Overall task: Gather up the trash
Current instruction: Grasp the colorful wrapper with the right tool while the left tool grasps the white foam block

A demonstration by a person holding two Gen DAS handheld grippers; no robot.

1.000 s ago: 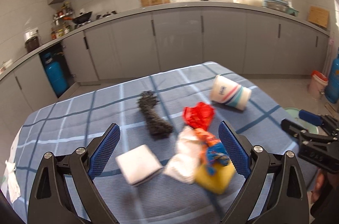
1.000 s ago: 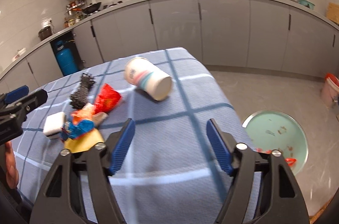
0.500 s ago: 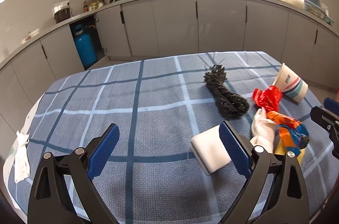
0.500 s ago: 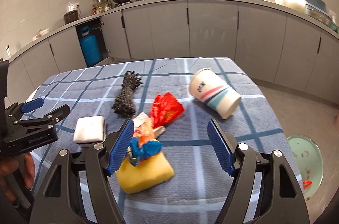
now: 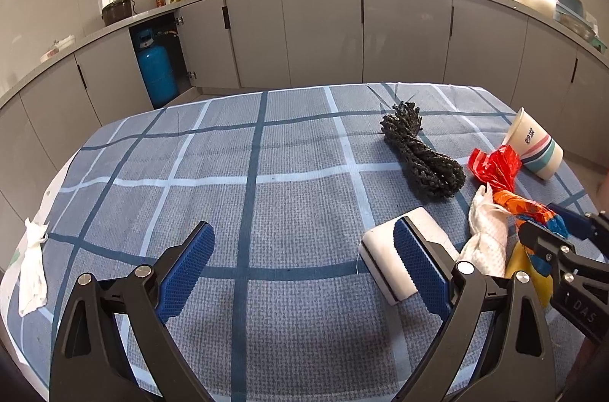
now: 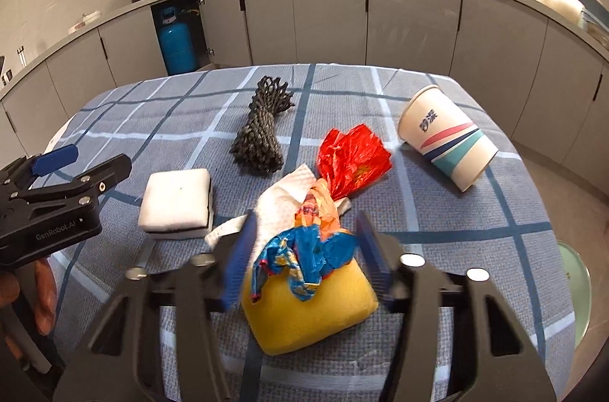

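On the blue checked tablecloth (image 6: 437, 242) lies a heap of trash: a blue-orange wrapper (image 6: 304, 249) on a yellow sponge (image 6: 312, 310), a white paper towel (image 6: 285, 200) and a red wrapper (image 6: 354, 162). My right gripper (image 6: 306, 223) straddles the blue-orange wrapper, its blurred jaws closing with small gaps still showing. A paper cup (image 6: 445, 139) lies on its side at the right. A black net bundle (image 5: 422, 158) lies further back. My left gripper (image 5: 302, 230) hangs open over bare cloth, with a white sponge (image 5: 380, 249) just beyond its right finger.
A crumpled white tissue (image 5: 32, 268) lies at the table's left edge. A green bin (image 6: 574, 287) stands on the floor to the right of the table. Grey kitchen cabinets (image 5: 323, 32) curve behind, and a blue gas cylinder (image 5: 156, 70) stands in an open one.
My right gripper has swung left from the table's right side onto the trash heap, and its jaws have narrowed around the wrapper. My left gripper has shifted left off the heap, staying open.
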